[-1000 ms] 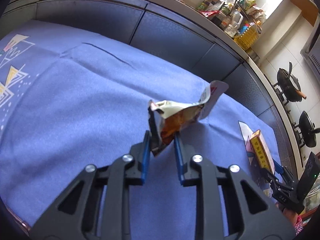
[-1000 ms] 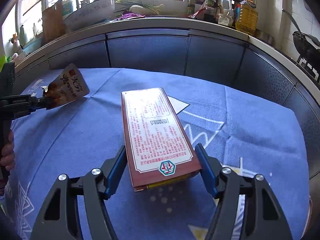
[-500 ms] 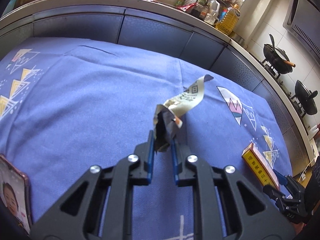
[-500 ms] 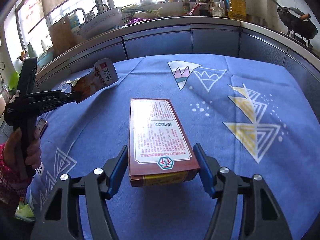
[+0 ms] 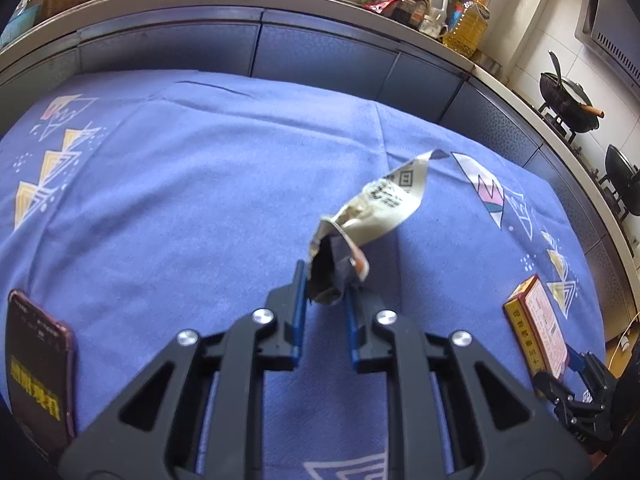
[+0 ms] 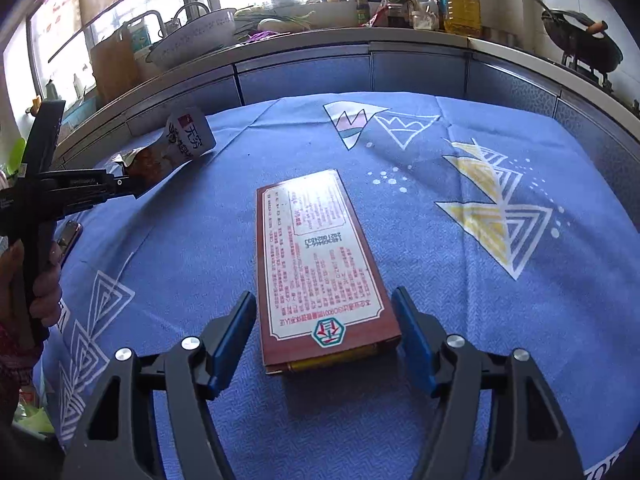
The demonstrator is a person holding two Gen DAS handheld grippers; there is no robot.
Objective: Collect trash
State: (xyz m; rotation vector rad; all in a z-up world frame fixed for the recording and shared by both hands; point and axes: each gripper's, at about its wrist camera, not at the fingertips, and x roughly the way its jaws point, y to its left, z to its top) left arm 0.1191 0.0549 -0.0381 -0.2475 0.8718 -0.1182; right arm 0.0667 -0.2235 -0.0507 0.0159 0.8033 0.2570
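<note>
My left gripper point(image 5: 323, 298) is shut on a crumpled snack wrapper point(image 5: 376, 204) and holds it above the blue tablecloth point(image 5: 192, 200). The wrapper also shows in the right wrist view point(image 6: 180, 148), with the left gripper point(image 6: 132, 188) at the far left. A red and white carton box point(image 6: 316, 264) lies flat on the cloth. My right gripper point(image 6: 328, 344) is open, its fingers on either side of the box's near end, apart from it. The box also shows in the left wrist view point(image 5: 538, 328), with the right gripper point(image 5: 576, 376) behind it.
A phone point(image 5: 38, 368) lies on the cloth at the near left edge. A dark cabinet front point(image 5: 320, 56) curves behind the table. Its counter holds bottles point(image 6: 460, 8), a basin point(image 6: 196, 36) and a wok point(image 6: 584, 40).
The left gripper has swung with the wrapper, which now shows its printed side. The right gripper has edged back along the box and stays open.
</note>
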